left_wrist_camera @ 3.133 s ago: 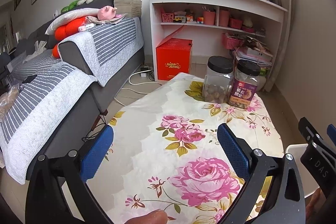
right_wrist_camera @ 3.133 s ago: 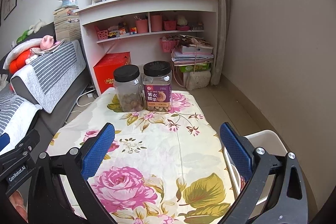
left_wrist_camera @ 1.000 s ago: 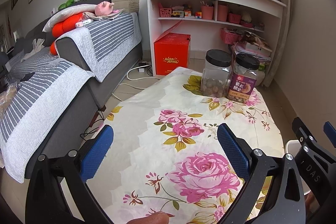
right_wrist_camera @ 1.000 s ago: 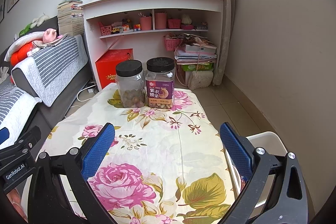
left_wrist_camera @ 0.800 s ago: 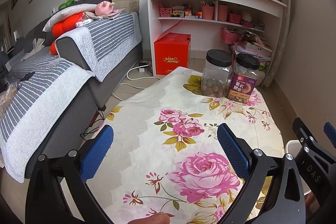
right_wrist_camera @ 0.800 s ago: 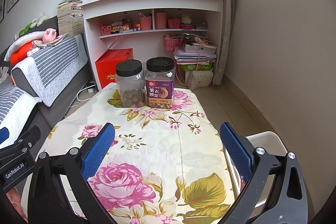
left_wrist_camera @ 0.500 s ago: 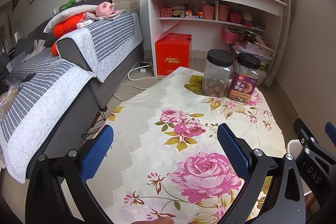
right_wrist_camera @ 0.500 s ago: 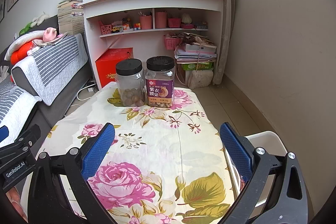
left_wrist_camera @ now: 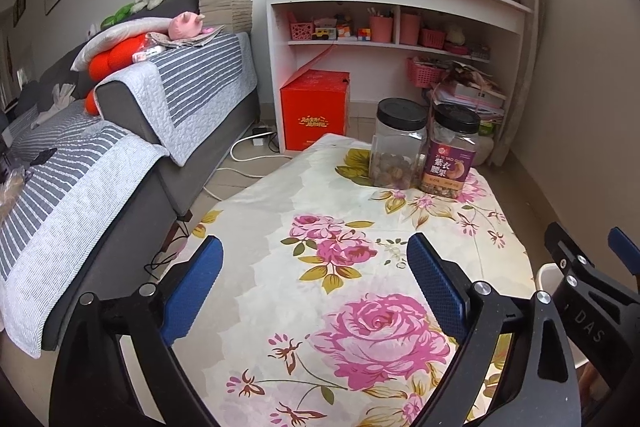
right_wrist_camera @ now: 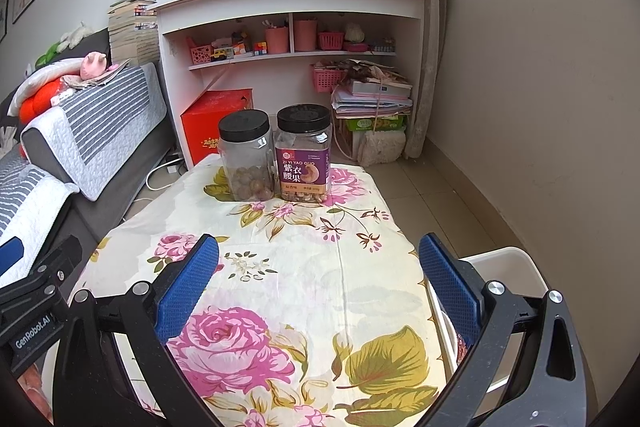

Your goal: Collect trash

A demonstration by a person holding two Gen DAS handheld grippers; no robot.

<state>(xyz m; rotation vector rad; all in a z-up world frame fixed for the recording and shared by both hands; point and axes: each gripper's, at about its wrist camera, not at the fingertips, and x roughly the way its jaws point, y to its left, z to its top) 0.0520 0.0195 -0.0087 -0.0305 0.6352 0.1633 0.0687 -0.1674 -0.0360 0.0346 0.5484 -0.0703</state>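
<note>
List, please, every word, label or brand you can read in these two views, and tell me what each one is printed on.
"ZI YI YAO GUO" and "紫衣腰果": purple label of the labelled jar.
"GenRobot.AI": body of the left gripper, seen from the right wrist.
"DAS": body of the right gripper, seen from the left wrist.
Gold lettering on the red box: too blurred to read.
Small print along the bottom of the jar label: too small.

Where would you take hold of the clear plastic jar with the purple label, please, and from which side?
Grip the clear plastic jar with the purple label across its body just under the black lid, jaws level, coming from the near side. It stands upright, and the unlabelled clear plastic jar crowds its left flank.
</note>
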